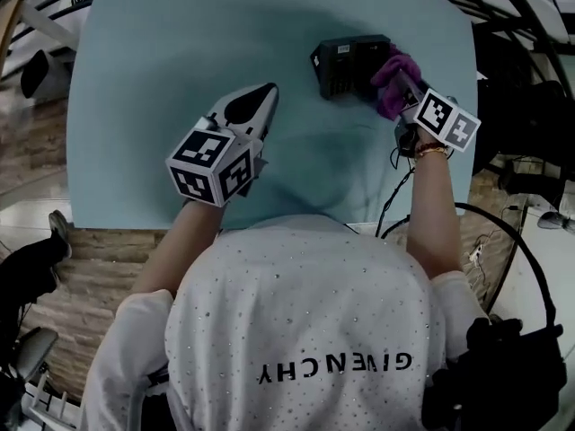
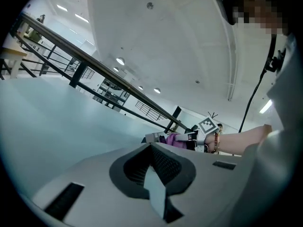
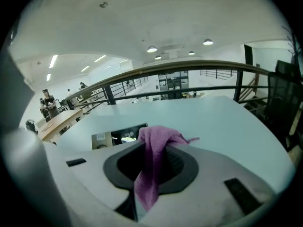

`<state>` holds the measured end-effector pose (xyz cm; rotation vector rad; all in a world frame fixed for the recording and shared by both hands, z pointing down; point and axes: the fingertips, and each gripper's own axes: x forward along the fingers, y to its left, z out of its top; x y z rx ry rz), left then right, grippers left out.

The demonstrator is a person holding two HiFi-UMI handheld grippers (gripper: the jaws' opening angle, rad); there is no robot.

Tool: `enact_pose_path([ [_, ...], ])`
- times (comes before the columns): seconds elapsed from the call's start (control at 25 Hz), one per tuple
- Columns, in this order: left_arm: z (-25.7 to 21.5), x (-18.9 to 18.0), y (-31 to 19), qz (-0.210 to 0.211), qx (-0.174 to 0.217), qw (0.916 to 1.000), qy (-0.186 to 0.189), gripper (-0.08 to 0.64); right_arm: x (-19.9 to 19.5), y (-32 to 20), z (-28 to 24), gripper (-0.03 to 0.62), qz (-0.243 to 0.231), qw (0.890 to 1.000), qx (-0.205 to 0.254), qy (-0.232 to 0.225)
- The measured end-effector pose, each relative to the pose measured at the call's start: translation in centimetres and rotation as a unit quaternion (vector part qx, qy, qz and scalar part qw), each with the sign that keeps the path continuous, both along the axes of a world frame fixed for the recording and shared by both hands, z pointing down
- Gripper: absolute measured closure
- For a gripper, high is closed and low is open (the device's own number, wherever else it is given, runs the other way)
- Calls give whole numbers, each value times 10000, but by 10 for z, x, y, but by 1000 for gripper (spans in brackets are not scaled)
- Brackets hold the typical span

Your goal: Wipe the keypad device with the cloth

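the keypad device [image 1: 346, 65], a dark boxy unit, sits on the far right part of a pale blue-green table [image 1: 180, 52], just ahead of the person's right arm. the right gripper [image 1: 402, 88] has its jaws closed on a purple cloth [image 1: 400, 64]. in the right gripper view the cloth is pinched between the pads, with a bunch sticking out at the tips and a tail hanging back toward the camera. in the head view the bunched cloth lies against the device's right-hand edge, touching it or very nearly so. the left gripper [image 1: 256, 104] hovers over the middle of the table, well apart from the device. its jaws are drawn in to a thin slit with nothing between them, and it is not steadying the device.

as a judgement, the cloth is in hand and at the device, so the wiping looks to be at its start or under way. only the right edge is being met at this moment. no view shows any mark or sheen, so how much of the surface has been covered cannot be told. the keypad face and the left side appear still to be done.
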<state>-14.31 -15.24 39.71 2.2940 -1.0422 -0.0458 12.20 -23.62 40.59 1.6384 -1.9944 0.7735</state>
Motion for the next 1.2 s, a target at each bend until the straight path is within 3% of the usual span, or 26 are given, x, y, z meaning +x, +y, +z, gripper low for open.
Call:
enact_pose_path([
  [0.12, 3, -4, -7, 106, -41, 9999, 56, 555, -12, -23, -35, 526, 71, 9991, 426, 44],
  [0.28, 10, -12, -14, 161, -89, 9998, 126, 555, -40, -51, -61, 526, -312, 9962, 768, 281],
  [0.4, 12, -22, -19, 52, -101, 9997, 226, 555, -55, -66, -59, 526, -617, 9922, 715, 809],
  [0.52, 18, -27, -21, 12, -123, 9996, 254, 555, -59, -75, -39, 526, -628, 9897, 421, 1215],
  [0.64, 28, -35, -19, -49, -231, 9994, 247, 555, -64, -72, -12, 525, -641, 9891, 44, 1326],
  [0.88, 39, -41, -15, -110, -431, 9986, 299, 555, -69, -70, -6, 523, -515, 9919, 90, 1156],
  [1.2, 35, -47, -19, -236, -347, 9984, 372, 555, -97, -56, -2, 523, -1152, 9791, 141, 1673],
])
